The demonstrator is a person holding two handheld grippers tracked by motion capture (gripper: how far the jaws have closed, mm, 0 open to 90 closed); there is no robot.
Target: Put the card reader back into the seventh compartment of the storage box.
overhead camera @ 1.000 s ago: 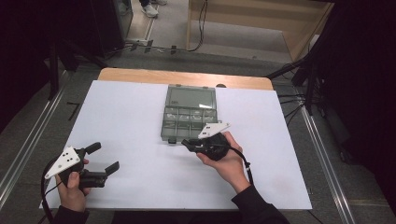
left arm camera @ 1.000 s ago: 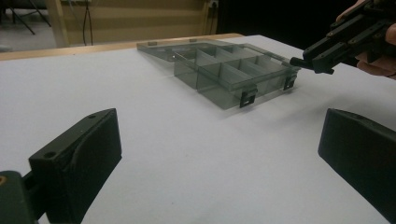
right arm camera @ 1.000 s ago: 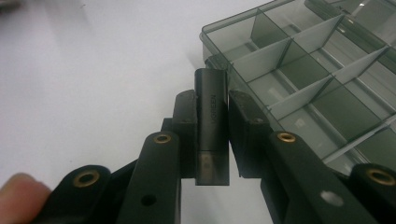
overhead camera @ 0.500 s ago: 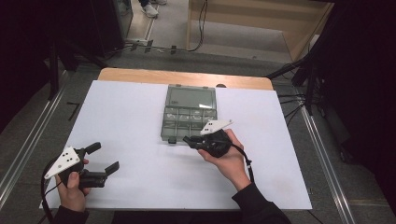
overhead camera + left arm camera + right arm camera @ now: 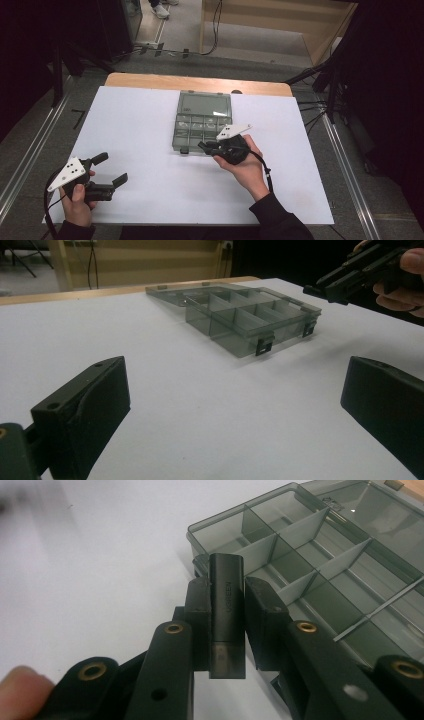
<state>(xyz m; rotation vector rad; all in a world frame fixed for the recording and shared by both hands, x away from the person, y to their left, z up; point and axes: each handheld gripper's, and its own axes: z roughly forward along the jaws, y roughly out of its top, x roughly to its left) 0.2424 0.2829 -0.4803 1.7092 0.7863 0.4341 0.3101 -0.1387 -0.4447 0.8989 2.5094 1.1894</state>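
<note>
My right gripper [image 5: 226, 625] is clamped on a small dark adapter [image 5: 226, 612], a stubby black block with faint lettering down its side and a paler, glossy end nearest the camera; it stands upright between the jaws. I hold it just over the near edge of the smoky clear organizer box [image 5: 202, 127], lid laid open and flat behind it, on the white table [image 5: 150, 120]. Its compartments look empty, so I judge the adapter is picked up but not yet dropped in. My left gripper [image 5: 107, 170] idles spread wide, holding nothing, well apart near the table's front-left corner.
</note>
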